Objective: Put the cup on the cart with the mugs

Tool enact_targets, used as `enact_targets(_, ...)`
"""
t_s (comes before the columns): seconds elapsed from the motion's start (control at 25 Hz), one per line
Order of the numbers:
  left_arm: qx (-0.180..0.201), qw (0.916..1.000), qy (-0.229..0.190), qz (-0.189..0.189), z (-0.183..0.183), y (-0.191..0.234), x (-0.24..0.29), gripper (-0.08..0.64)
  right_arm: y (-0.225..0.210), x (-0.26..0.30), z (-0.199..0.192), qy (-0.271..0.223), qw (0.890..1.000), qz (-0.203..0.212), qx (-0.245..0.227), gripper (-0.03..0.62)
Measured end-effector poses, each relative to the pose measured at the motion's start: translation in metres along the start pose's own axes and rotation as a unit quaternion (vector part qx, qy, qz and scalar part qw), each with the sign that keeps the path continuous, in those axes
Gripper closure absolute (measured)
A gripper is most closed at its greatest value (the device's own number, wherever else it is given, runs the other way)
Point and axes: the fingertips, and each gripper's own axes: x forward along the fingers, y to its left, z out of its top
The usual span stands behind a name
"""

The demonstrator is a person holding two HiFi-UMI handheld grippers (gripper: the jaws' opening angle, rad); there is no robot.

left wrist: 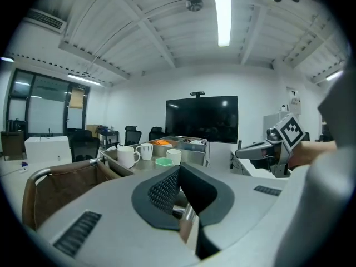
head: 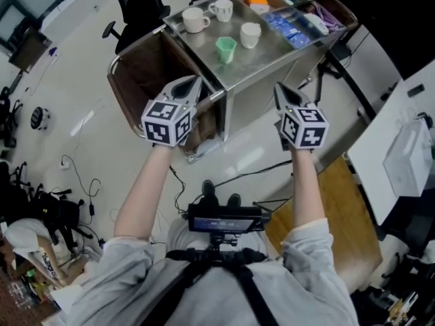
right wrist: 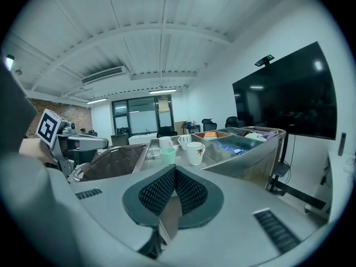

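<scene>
Strapped at the person's chest, a dark device (head: 224, 219) is sitting at the bottom centre of the head view, with both forearms reaching up the frame from either side of it. Above the left arm, the left tool (head: 192, 85) is hovering with its jaws pressed together and nothing between them, which its own view is confirming (left wrist: 178, 170). Right of centre, the right tool (head: 282, 90) is doing the same, with its pads meeting and gripping nothing (right wrist: 174, 172).

Both are pointing toward the cart (head: 272, 60) in the upper middle of the frame. On its steel top the green cup (head: 225, 49) is standing upright, with a white mug (head: 250, 34) just to its right and two more mugs (head: 195, 20) toward the upper left of it. Judging from this, the placing is looking finished, with the cup sitting among the mugs and neither tool touching it.

Trouble from here would probably come from the tools themselves. They are hanging near the cart's front edge, so a forward swing could strike the frame and jolt the cup, which looks light and easily tipped. A nudge against the nearby mug could also slide the cup. A cable (head: 251, 175) is trailing across the floor close to the person's feet, so a step back could snag it.
</scene>
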Motion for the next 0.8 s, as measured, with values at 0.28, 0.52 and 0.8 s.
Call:
enact_targets(0.28, -0.016, 0.9994, 0.005, 0.029, -0.033, -0.018, -0.037, 0.557, 0.005, -0.035, -0.04, 0.014, 1.0, 0.01, 0.006, 0.592)
enact_targets(0.52, -0.031, 0.9981, 0.011, 0.052, -0.063, -0.026, -0.064, 0.557, 0.007, -0.057, -0.065, 0.014, 1.0, 0.011, 0.014, 0.592)
enact_targets(0.8, -0.043, 0.9968, 0.025, 0.063, -0.092, -0.038, -0.086, 0.557, 0.015, -0.077, -0.085, 0.021, 1.0, 0.017, 0.016, 0.592)
